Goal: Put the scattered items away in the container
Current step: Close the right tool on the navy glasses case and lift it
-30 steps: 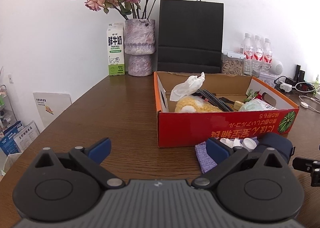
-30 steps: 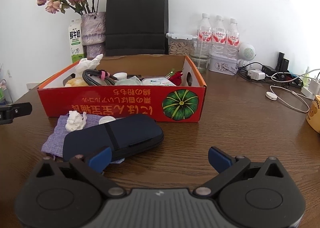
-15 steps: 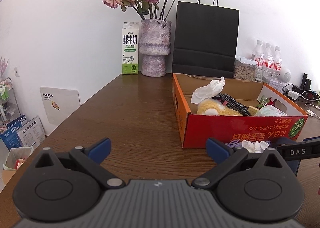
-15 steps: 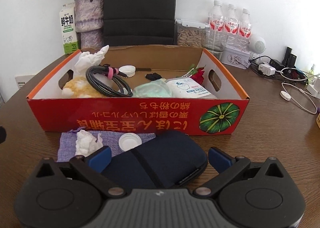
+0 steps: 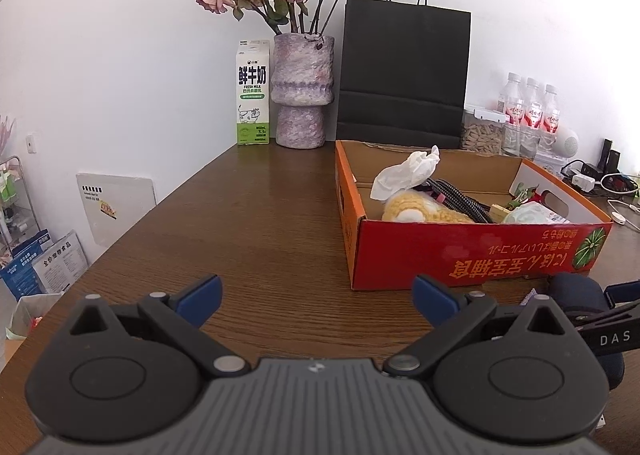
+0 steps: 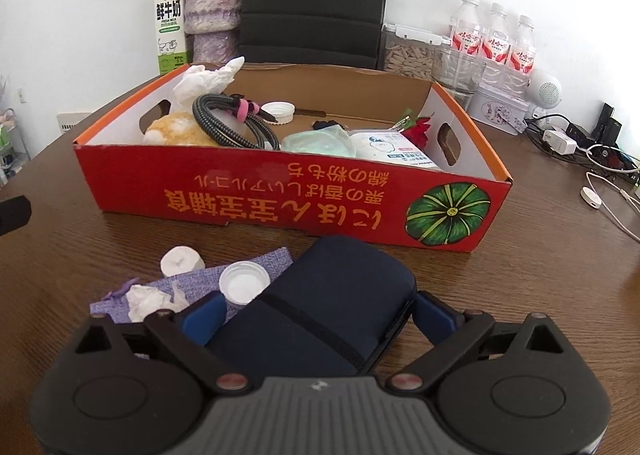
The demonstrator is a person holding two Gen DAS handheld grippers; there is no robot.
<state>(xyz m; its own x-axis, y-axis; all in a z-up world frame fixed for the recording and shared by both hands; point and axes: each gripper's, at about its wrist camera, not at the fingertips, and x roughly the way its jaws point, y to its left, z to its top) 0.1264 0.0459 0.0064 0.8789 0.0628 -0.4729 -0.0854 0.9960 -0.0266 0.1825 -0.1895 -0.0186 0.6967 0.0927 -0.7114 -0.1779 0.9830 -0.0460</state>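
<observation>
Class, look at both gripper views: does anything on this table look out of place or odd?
Yes. The red box has its print upside down. In front of it, a navy case, purple cloth, crumpled tissue and white cap lie outside the box.

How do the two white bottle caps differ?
The cap in the box lies inside the red box, near the cable; the cap on the pouch rests outside, on the purple pouch beside the right tool. Both are white, round, open side up.

- desk (image 6: 540,275): dark wood, smooth, slight gloss
- box (image 6: 280,199): printed cardboard, glossy outside
- case (image 6: 332,307): navy, matt
- pouch (image 6: 256,263): purple woven cloth, rough
</observation>
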